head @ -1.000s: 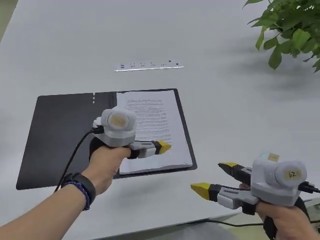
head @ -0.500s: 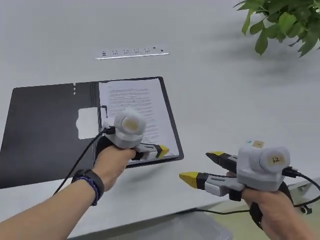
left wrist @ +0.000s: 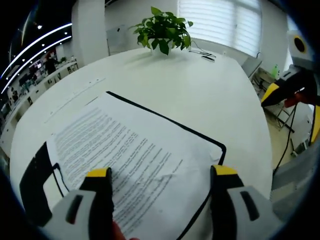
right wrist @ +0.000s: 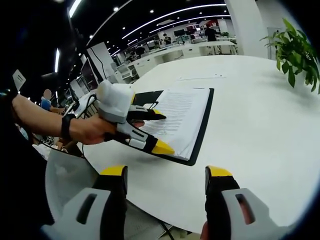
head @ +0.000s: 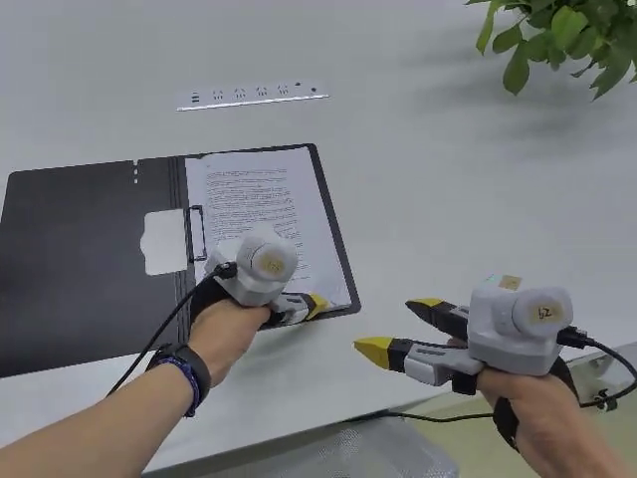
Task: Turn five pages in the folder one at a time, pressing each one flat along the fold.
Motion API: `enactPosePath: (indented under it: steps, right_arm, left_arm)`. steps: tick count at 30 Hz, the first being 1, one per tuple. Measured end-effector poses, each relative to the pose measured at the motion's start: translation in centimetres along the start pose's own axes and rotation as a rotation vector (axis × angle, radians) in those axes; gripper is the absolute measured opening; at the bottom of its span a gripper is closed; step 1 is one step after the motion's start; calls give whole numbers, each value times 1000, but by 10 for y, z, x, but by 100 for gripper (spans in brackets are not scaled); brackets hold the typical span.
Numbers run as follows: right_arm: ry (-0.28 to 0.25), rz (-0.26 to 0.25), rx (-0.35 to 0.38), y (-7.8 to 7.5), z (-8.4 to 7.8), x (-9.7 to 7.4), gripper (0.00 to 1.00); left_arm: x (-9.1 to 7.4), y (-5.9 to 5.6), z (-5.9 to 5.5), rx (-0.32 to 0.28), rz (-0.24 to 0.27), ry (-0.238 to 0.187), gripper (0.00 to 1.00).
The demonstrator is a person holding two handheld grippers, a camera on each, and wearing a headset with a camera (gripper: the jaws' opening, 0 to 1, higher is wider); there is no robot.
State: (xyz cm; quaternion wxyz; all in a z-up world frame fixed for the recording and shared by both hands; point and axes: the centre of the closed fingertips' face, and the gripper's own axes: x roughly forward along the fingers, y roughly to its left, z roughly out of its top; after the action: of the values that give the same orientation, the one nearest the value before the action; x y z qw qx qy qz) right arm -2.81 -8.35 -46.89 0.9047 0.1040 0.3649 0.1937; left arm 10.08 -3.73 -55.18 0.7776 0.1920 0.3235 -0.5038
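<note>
Over the near right corner of the top page (head: 261, 204), our left tool (left wrist: 162, 172) has drawn in, jaws wide, so the first turn looks imminent; our right tool (head: 400, 327) hovers wide.

White left claw (left wrist: 162, 172) and right claw (head: 400, 326), yellow-tipped; dark wristband (head: 184, 366).

White table (head: 448, 199): folder (head: 80, 269), power strip (head: 251, 96)
</note>
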Motion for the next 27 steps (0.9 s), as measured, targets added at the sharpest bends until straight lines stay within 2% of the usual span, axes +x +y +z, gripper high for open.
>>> enactPosePath:
  steps: [7, 19, 23, 26, 27]
  right_arm:
    - [-29, -3, 40, -6, 3, 8, 58]
    - [-53, 21, 34, -16, 21, 25, 53]
    - [-71, 26, 48, -23, 29, 35, 51]
    - [-76, 13, 42, -31, 33, 46, 46]
    - [-89, 17, 69, -33, 36, 52, 45]
  left_arm:
    - [0, 1, 0, -1, -1, -5, 79]
    - [-3, 6, 2, -42, -21, -25, 72]
    - [-4, 6, 3, -45, -21, -28, 70]
    - [-3, 6, 3, -46, -21, -29, 70]
    - [-4, 6, 2, -47, -21, -29, 70]
